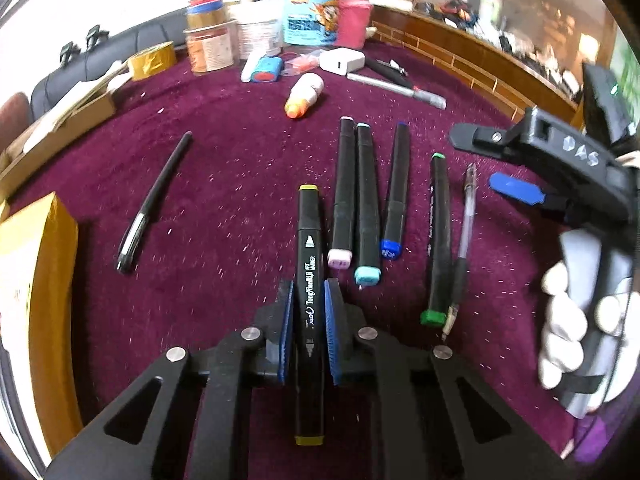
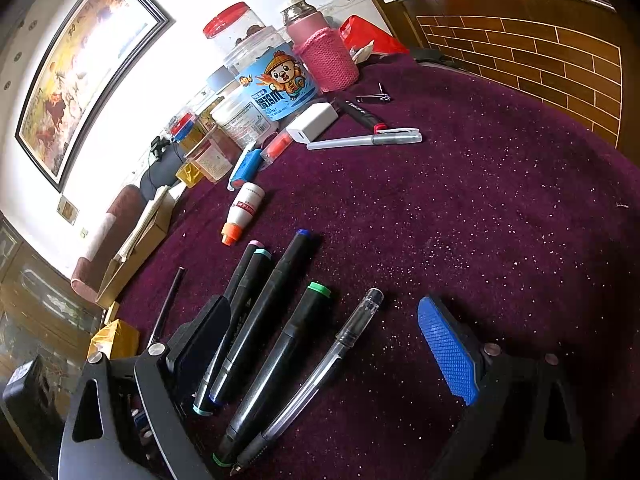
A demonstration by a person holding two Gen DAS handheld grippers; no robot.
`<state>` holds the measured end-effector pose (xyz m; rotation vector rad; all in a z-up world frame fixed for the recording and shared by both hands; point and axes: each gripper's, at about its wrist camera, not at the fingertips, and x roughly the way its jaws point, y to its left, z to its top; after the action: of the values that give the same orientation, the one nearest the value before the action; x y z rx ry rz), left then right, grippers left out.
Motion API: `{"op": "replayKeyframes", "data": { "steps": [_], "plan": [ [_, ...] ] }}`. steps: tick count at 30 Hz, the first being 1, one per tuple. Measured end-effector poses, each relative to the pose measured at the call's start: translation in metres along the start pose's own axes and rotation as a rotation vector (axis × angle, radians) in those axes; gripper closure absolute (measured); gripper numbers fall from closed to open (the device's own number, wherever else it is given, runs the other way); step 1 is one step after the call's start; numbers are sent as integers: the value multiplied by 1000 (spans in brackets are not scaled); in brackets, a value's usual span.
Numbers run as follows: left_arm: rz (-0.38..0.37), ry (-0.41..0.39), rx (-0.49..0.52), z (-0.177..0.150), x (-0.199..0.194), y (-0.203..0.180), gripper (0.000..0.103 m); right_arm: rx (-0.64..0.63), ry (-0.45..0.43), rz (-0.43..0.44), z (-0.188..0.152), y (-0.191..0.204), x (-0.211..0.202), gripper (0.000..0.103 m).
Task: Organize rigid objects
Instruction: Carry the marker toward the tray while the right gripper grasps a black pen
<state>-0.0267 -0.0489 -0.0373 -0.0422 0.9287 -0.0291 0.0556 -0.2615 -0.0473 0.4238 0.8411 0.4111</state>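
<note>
The left gripper (image 1: pixel 308 320) was clamped on the yellow-capped marker (image 1: pixel 309 280), its blue pads pressed to the barrel, which pointed toward 12 o'clock over the purple counter (image 1: pixel 240 128). At 1 o'clock lay the pink-capped marker (image 1: pixel 344 192), teal-capped marker (image 1: pixel 366 204), blue-capped marker (image 1: pixel 396 188), green-capped marker (image 1: pixel 436 236) and clear pen (image 1: pixel 464 232). Bare cloth lay between that row and the black pen (image 1: pixel 154 200) at 10 o'clock. The right gripper (image 2: pixel 320 344) stood wide open, holding nothing, over the green-capped marker and clear pen; open cloth ran toward the wooden edge (image 2: pixel 520 52) at 1 o'clock. The left finger (image 2: pixel 208 332) hid part of the markers.
</note>
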Motion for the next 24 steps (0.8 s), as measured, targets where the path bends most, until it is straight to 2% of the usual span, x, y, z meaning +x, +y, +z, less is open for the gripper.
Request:
{"op": "replayKeyframes", "data": {
  "steps": [9,12,16,20,22,24],
  "plan": [
    [-162,-139,-196,-30,-67,31,91,7,-4,7,1,-1,0,11],
    [-195,-181,-276,-43,-87,48,91,10,-5,11,2,-2,0,11],
    [-200,-226,-359,-62,-109,72,91,11,-10,7,2,-2,0,11],
    [-199,-276,-414,-76,-131,95,91,-35,2,-72,4,8,-4,11],
    [-200,-298,-428,-82,-138,106,91,-69,-45,-77,6,22,-21,11],
    [-202,-313,-444,-86,-140,115,91,-129,-33,-54,9,50,-30,11]
  ]
}}
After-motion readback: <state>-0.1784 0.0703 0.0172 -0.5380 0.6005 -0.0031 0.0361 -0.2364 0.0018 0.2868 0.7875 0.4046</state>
